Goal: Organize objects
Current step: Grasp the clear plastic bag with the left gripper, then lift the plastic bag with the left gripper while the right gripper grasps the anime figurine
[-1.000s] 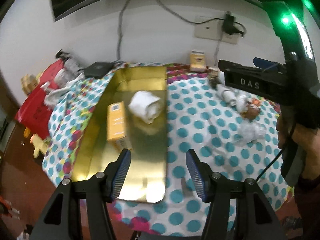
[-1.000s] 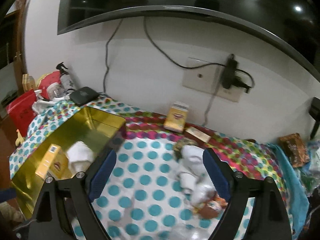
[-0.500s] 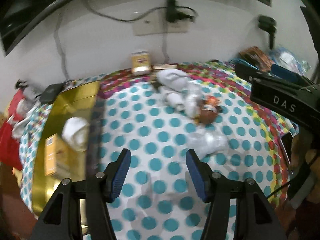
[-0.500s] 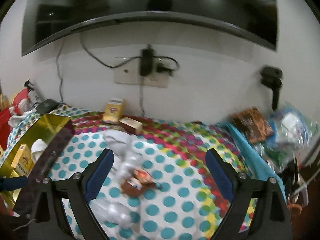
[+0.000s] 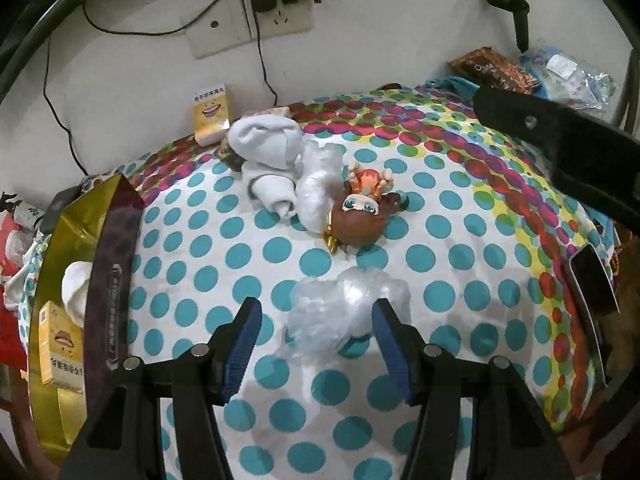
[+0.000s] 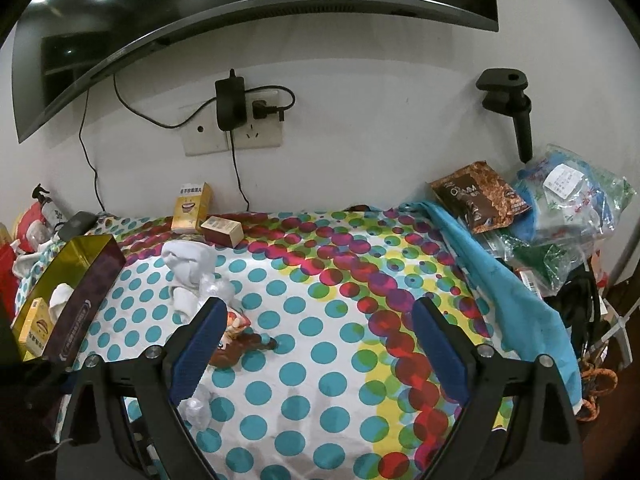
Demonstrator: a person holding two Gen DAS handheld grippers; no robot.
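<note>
A crumpled clear plastic bag point(image 5: 348, 308) lies on the dotted tablecloth point(image 5: 440, 208), just ahead of my left gripper point(image 5: 316, 340) and partly between its blue pads. The pads stand apart from it, so this gripper is open. Further back are rolled white socks point(image 5: 268, 148), a clear wrapped bundle point(image 5: 320, 184) and a brown doll with an orange crown point(image 5: 360, 216). At the left, the gold tray point(image 5: 64, 240) holds a yellow box point(image 5: 60, 344) and a white sock roll point(image 5: 76, 284). My right gripper point(image 6: 320, 344) hangs wide open over bare cloth, with the doll point(image 6: 236, 348) beside its left finger.
A yellow box point(image 6: 192, 208) and a small brown box point(image 6: 222, 230) stand by the wall under the socket point(image 6: 240, 136). A blue cloth point(image 6: 500, 280), a snack bag point(image 6: 480, 196) and plastic bags point(image 6: 572, 200) crowd the right end. A phone point(image 5: 592, 280) lies at the right edge.
Both grippers have swung right, away from the gold tray toward the table's middle. The left one has come down over the clear plastic bag. The right jaws have spread a little wider.
</note>
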